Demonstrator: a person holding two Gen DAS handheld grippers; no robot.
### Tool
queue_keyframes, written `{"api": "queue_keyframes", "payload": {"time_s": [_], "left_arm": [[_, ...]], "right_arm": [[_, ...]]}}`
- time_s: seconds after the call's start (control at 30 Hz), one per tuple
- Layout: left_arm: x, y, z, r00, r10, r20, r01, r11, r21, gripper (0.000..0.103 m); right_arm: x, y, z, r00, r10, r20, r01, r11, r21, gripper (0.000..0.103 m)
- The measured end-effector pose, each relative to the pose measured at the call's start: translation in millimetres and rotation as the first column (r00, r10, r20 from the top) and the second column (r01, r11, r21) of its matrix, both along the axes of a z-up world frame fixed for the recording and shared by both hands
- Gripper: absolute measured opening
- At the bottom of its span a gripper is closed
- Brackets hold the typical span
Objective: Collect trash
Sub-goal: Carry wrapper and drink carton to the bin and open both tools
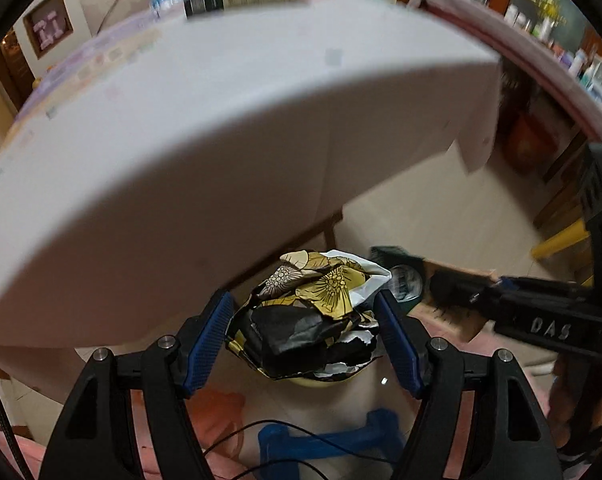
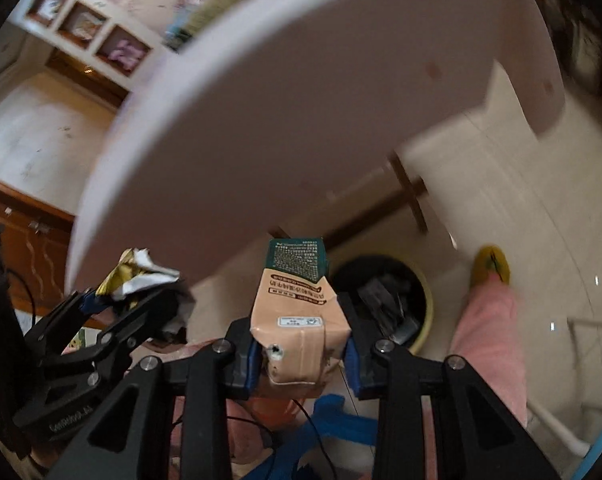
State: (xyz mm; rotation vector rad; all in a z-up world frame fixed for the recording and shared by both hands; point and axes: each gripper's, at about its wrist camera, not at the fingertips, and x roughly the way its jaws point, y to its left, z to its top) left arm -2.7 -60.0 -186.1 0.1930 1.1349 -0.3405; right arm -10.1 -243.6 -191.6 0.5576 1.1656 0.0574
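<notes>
Crumpled paper, printed black and gold, fills the left gripper (image 1: 305,338) in the left wrist view: the wad (image 1: 313,312) sits clamped between the blue pads (image 1: 209,340), directly above the yellow-rimmed bin. I judge it light, soft and springy, so a squeeze across its bulk suits it, though loose flaps could snag. Beyond the bin, the white table (image 1: 181,140) overhangs, its top bare nearby with boxes blurred at the far edge.

Seen from the right wrist, the right gripper (image 2: 301,356) is closed on a peach-and-green drink carton (image 2: 297,304), gripped across its lower sides, beside and slightly short of the bin (image 2: 427,312), which already holds dark scraps. The carton looks light, its dented walls likely to buckle under pressure. Pale glossy tiles surround the bin; wooden cabinets stand well beyond it.
</notes>
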Motion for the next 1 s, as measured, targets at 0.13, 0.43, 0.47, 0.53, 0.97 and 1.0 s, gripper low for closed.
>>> {"api": "queue_keyframes", "payload": {"time_s": [0.13,0.43,0.47,0.53,0.97,1.0], "left_arm": [[3.6,-6.6,-39.4,0.998,-0.014,-0.059,0.017,0.998,0.056,0.071],[17.0,-20.6,-83.8,0.991,-0.037,-0.132,0.049,0.995,0.089,0.071],[18.8,-18.4,-86.4,0.990,-0.035,-0.137,0.048,0.995,0.093,0.071],[23.8,-16.3,-92.5,0.988,-0.025,-0.154,0.039,0.995,0.091,0.072],[40.1,-2.3,-108.9,0.976,0.068,-0.207,-0.054,0.996,0.072,0.072],[39.9,-1.9,-108.9,0.976,0.068,-0.208,-0.055,0.996,0.070,0.072]], "right_arm": [[2.5,-6.8,-36.1,0.998,-0.021,-0.057,0.021,1.000,-0.005,0.033],[2.1,1.5,-111.9,0.983,-0.031,-0.179,0.033,0.999,0.008,0.033],[3.4,1.3,-118.6,0.980,-0.029,-0.198,0.031,0.999,0.007,0.033],[3.9,-0.1,-123.5,0.978,-0.035,-0.205,0.036,0.999,0.002,0.033],[6.8,-5.4,-140.7,0.970,-0.068,-0.235,0.074,0.997,0.018,0.033],[7.0,-5.6,-141.5,0.970,-0.068,-0.235,0.075,0.997,0.021,0.033]]}}
